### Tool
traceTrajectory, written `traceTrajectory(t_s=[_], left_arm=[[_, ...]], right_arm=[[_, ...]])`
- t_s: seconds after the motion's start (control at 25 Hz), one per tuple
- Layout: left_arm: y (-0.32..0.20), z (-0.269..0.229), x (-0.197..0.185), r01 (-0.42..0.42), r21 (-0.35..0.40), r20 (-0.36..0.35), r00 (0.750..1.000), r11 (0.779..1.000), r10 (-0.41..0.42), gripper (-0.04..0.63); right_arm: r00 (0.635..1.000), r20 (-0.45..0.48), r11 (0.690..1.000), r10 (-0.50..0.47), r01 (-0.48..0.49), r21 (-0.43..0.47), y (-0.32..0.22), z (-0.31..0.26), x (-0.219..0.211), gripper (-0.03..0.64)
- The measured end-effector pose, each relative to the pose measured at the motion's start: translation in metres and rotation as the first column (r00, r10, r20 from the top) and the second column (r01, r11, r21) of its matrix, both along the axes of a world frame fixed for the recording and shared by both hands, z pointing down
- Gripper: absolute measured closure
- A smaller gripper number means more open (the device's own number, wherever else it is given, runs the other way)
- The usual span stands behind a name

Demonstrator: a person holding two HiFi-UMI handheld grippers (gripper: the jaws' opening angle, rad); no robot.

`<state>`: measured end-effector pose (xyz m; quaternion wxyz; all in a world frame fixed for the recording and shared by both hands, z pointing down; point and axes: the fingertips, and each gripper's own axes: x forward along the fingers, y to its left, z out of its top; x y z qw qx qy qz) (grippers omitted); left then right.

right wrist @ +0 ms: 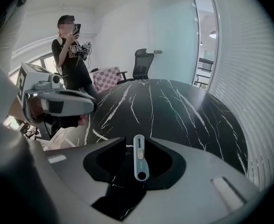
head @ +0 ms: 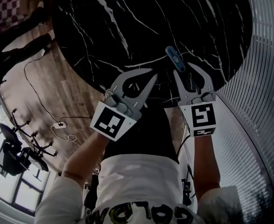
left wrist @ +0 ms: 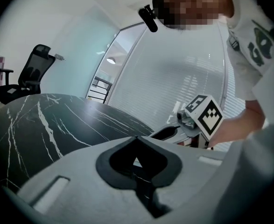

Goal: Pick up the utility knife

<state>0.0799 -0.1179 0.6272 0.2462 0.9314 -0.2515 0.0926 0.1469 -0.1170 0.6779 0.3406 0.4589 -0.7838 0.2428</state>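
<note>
The utility knife, pale blue and slim, lies on the black marble table near its front edge. My right gripper is open just short of the knife. In the right gripper view the knife shows in the gap between the spread jaws of my right gripper, with neither pad pressing on it. My left gripper hangs to the left of the knife, its tips together and nothing in them. The left gripper view shows the left gripper shut over the table, with the right gripper beside it.
A person stands at the table's far side with a phone raised. An office chair and a checkered seat stand beyond the table. A wall of blinds runs along the right. Cables lie on the wooden floor.
</note>
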Motion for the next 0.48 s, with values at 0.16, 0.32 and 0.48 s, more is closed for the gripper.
traceTrajectory(t_s=[0.16, 0.32, 0.48], left_arm=[[-0.004, 0.018, 0.007, -0.017, -0.010, 0.008, 1.000, 1.000, 0.017, 0.592], [-0.003, 0.028, 0.012, -0.038, -0.010, 0.014, 0.999, 0.999, 0.038, 0.592], [0.002, 0.040, 0.016, -0.054, -0.017, 0.027, 0.998, 0.998, 0.054, 0.592]], right_arm=[[1.000, -0.004, 0.999, -0.012, 0.012, -0.051, -0.001, 0.025, 0.004, 0.471], [1.000, -0.011, 0.996, -0.019, 0.018, -0.087, -0.001, 0.044, 0.009, 0.454], [0.999, -0.014, 0.993, -0.039, 0.037, -0.111, 0.000, 0.058, 0.008, 0.449]])
